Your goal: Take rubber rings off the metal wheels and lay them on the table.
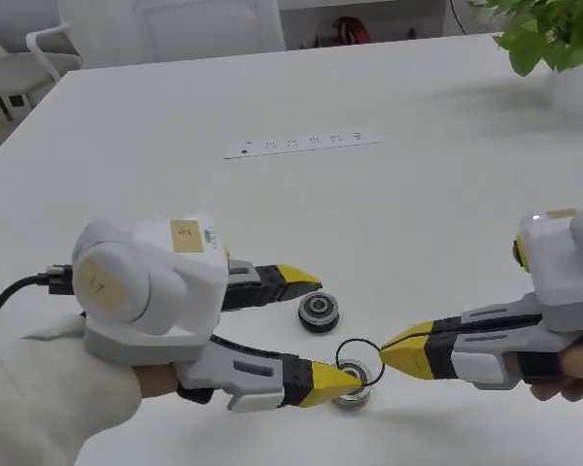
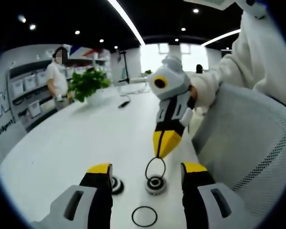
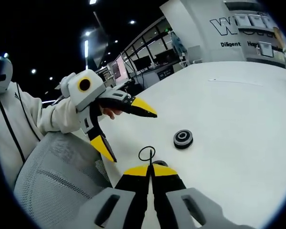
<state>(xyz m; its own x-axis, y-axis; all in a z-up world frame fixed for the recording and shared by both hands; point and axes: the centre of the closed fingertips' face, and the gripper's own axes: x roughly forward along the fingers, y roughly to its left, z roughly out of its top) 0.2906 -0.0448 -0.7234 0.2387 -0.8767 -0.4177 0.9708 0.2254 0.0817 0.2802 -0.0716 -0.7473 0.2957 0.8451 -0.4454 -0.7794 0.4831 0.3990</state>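
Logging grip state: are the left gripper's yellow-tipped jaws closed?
No, the left gripper stands open, jaws either side of the small silver metal wheel.

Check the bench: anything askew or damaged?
Nothing is wrong. One rubber ring stands on edge over its wheel, pinched by the right gripper. That looks like mid-removal, not a fault. No damage or spill is visible.

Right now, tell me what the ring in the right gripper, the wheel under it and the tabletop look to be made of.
Ring: a thin, black, matt loop pinched in the right gripper, likely rubber. Wheel under it: silvery and shiny where it is bare, so it looks like metal. Tabletop: flat and white with a faint sheen and soft shadows. It could be laminate or painted board; I cannot tell which.
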